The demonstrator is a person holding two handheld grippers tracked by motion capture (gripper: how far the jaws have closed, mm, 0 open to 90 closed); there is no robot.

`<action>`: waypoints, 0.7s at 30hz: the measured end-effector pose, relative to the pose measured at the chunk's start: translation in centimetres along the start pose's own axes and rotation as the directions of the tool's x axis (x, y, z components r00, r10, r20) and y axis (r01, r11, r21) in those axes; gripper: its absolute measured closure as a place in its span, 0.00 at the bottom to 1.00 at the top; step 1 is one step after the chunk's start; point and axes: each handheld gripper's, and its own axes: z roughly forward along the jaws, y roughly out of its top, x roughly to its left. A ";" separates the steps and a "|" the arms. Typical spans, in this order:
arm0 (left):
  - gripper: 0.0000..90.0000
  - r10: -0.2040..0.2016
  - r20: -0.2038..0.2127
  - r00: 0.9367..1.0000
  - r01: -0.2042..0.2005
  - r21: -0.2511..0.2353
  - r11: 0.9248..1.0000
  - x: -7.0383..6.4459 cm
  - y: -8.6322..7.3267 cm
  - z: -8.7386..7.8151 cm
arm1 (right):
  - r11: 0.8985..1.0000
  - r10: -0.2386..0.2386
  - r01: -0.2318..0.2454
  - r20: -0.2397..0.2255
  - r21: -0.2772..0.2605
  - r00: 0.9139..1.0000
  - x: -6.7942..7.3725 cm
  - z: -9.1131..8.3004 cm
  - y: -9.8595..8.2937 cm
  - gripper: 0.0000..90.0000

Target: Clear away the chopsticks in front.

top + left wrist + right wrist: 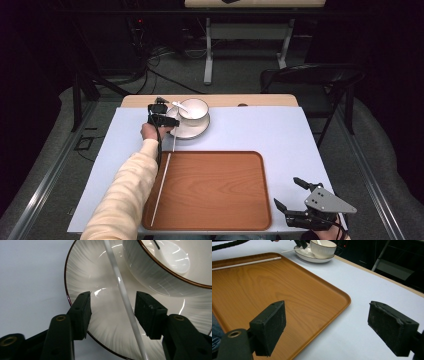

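My left gripper (112,312) hangs over the near rim of the white ribbed plate (82,270) with its jaws spread, and a white chopstick (125,297) runs between them, lying across the plate beside the brown-rimmed bowl (160,275) that holds a white spoon (175,257); I can read no brand or writing on any of it. My right gripper (327,327) is wide open and holds nothing near the wooden tray's (215,200) right front corner, a second white chopstick (160,187) lying along the tray's left edge.

Left gripper (167,116) extended forward, open; right gripper (290,192) open.
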 end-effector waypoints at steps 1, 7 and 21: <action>0.55 -0.005 0.004 1.000 0.005 0.003 1.000 0.0 0.0 0.1 | 1.000 0.001 -0.001 0.001 -0.001 1.000 0.0 0.0 0.0 0.16; 0.62 -0.016 -0.003 1.000 0.016 0.018 1.000 0.1 0.2 0.7 | 1.000 0.005 -0.005 0.001 -0.001 1.000 0.0 0.0 0.0 0.16; 0.86 -0.077 -0.029 0.997 0.078 0.017 0.997 0.1 0.0 1.7 | 1.000 0.005 -0.005 0.001 -0.004 1.000 0.0 -0.1 0.0 0.16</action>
